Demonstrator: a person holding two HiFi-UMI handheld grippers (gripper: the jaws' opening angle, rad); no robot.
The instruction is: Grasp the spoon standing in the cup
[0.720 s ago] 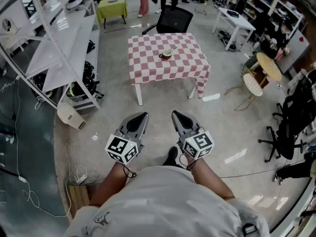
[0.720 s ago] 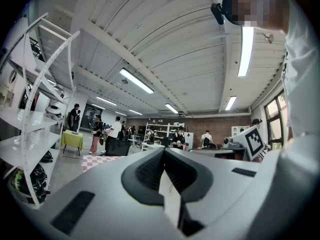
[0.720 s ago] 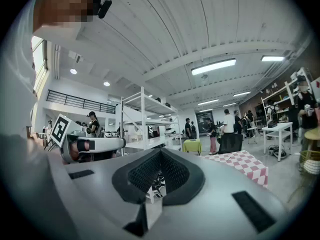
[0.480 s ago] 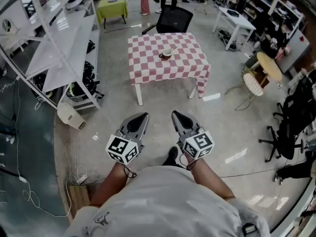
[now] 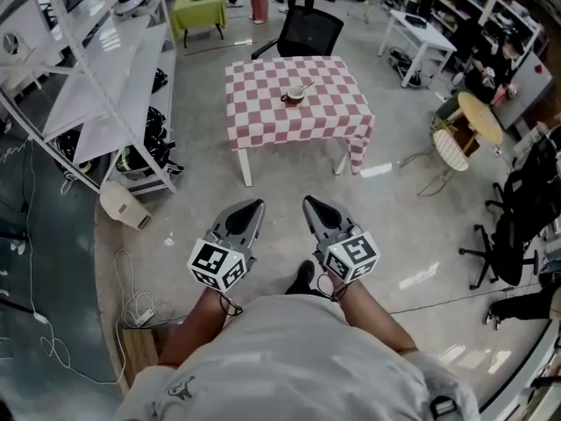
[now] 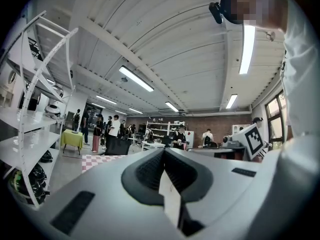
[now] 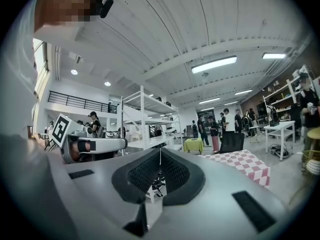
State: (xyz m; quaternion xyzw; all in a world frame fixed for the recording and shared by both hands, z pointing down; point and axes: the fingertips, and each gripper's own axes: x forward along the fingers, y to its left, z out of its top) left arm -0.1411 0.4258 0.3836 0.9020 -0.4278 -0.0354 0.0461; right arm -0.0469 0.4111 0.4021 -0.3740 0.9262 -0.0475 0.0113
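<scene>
Little has changed: the left gripper (image 5: 253, 205) and right gripper (image 5: 312, 203) stay pressed together, empty (no reach yet). The spoon (image 5: 304, 88) leans in the cup (image 5: 294, 96) on the checked table (image 5: 263, 121), far ahead of both.

No readable text, labels or numbers visible.

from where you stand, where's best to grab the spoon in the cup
Take the spoon by the bare handle above the cup rim, coming from above on the right: the handle seems to lean out that way, though it is small in the head view. The shut right gripper must open first.
</scene>
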